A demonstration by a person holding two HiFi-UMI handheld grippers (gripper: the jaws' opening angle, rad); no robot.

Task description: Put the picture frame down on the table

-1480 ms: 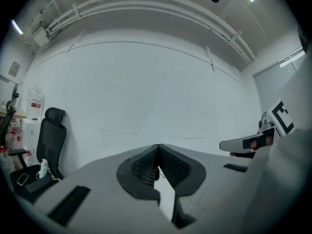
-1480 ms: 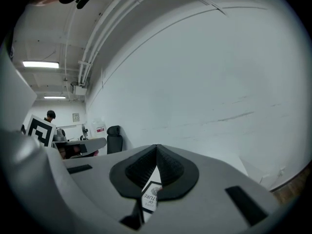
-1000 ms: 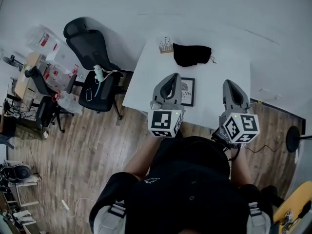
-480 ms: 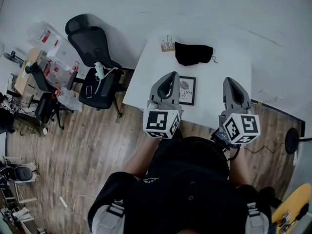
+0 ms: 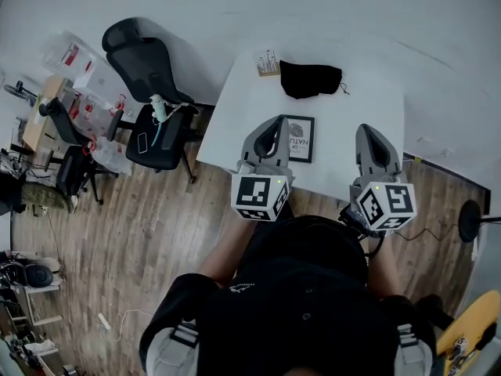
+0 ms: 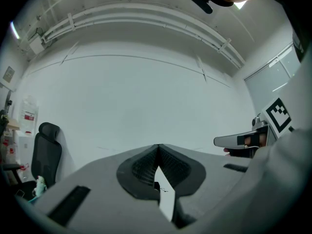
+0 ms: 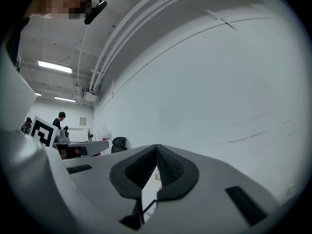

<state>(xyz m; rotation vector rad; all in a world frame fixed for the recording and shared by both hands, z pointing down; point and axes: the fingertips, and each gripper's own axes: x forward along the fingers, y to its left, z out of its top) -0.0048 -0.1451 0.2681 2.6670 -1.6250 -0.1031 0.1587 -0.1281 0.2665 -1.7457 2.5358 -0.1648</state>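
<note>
The picture frame (image 5: 298,138) lies flat on the table (image 5: 352,124), close to the table's near edge, with nothing touching it. The left gripper (image 5: 276,124) and right gripper (image 5: 369,130) hover level over that same edge, each with jaws closed together and empty. Judgement: the placement appears complete and nothing remains except withdrawal from the table.

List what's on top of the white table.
A picture frame lying flat, a black cloth and a small tan item at the far edge. The left gripper hides the frame's left edge.
</note>
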